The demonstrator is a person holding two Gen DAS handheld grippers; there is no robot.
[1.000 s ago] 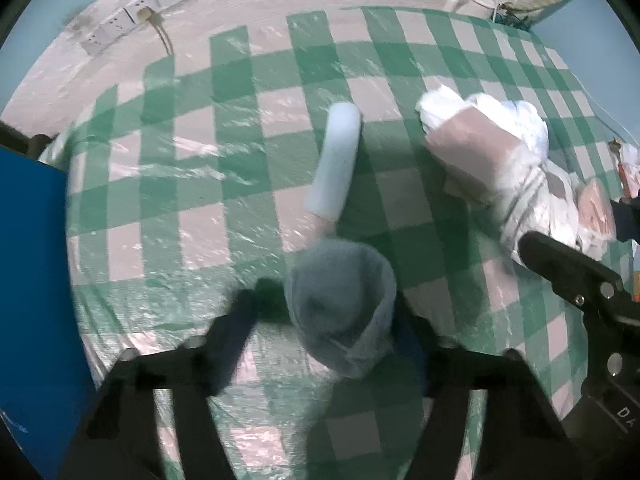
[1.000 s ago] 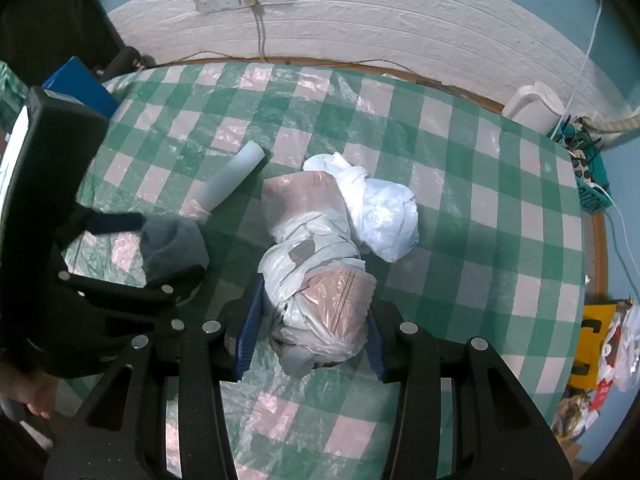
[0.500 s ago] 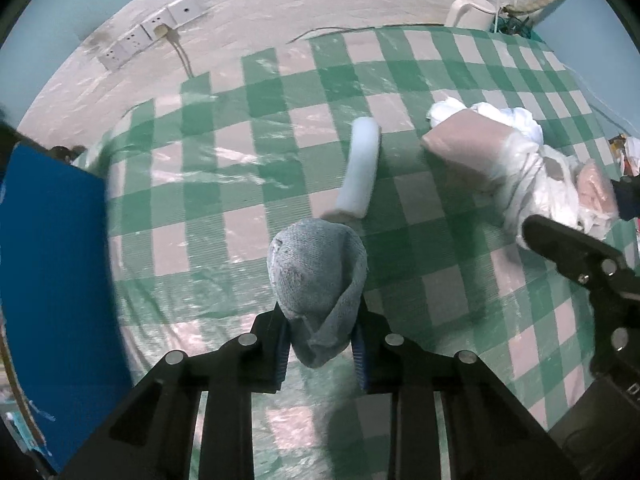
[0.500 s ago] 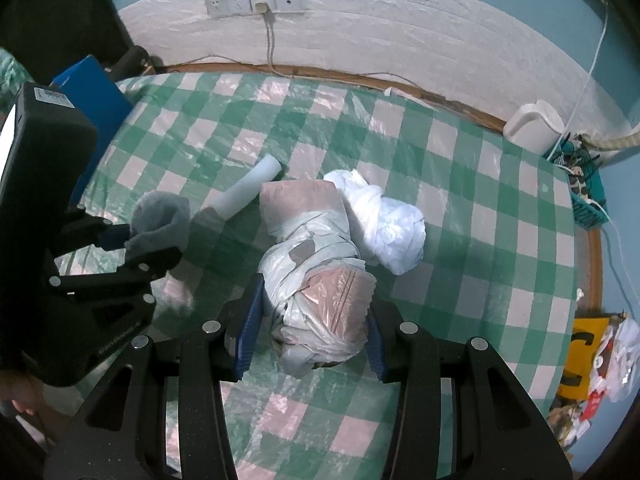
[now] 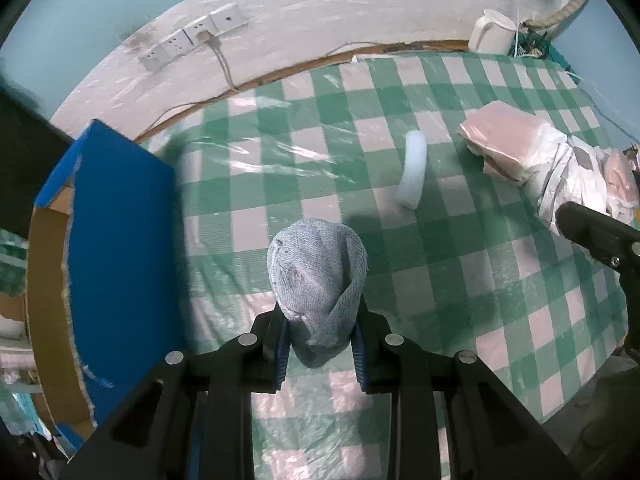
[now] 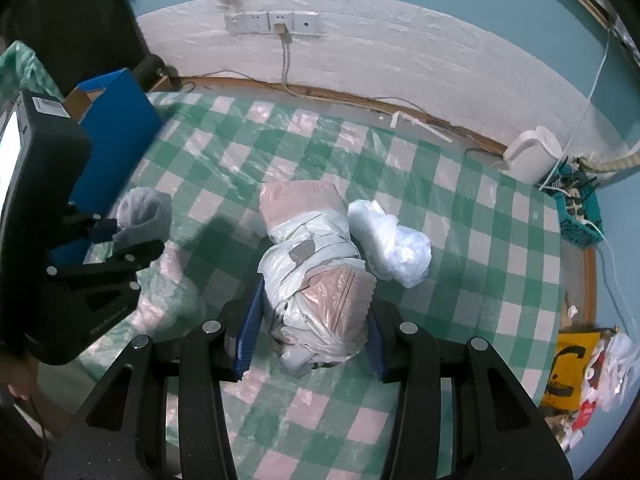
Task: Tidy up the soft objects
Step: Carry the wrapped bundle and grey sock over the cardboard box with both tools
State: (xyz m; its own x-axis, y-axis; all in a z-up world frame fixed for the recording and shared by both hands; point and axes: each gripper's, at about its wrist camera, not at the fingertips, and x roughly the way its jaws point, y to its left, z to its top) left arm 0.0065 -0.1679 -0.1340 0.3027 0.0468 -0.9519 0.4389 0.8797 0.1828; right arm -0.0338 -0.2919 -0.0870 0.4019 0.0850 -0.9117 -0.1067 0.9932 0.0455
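My left gripper (image 5: 320, 344) is shut on a grey knitted cloth bundle (image 5: 316, 276) and holds it above the green checked tablecloth (image 5: 460, 264); the bundle also shows in the right wrist view (image 6: 144, 216). My right gripper (image 6: 312, 320) is shut on a white and pink plastic-wrapped soft package (image 6: 312, 264), lifted over the table; it also shows in the left wrist view (image 5: 532, 160). A white foam roll (image 5: 412, 172) lies on the cloth. A crumpled white plastic bag (image 6: 392, 244) lies right of the package.
A blue cardboard box (image 5: 116, 248) stands open at the table's left edge, close to the left gripper. A wall with power sockets (image 6: 272, 24) and a cable runs behind the table. A white kettle (image 6: 528, 156) and a teal basket (image 6: 576, 212) are at the far right.
Both grippers have risen with their loads. The left gripper closed on the grey bundle and carried it left, toward the blue box. The foam roll stayed on the cloth.
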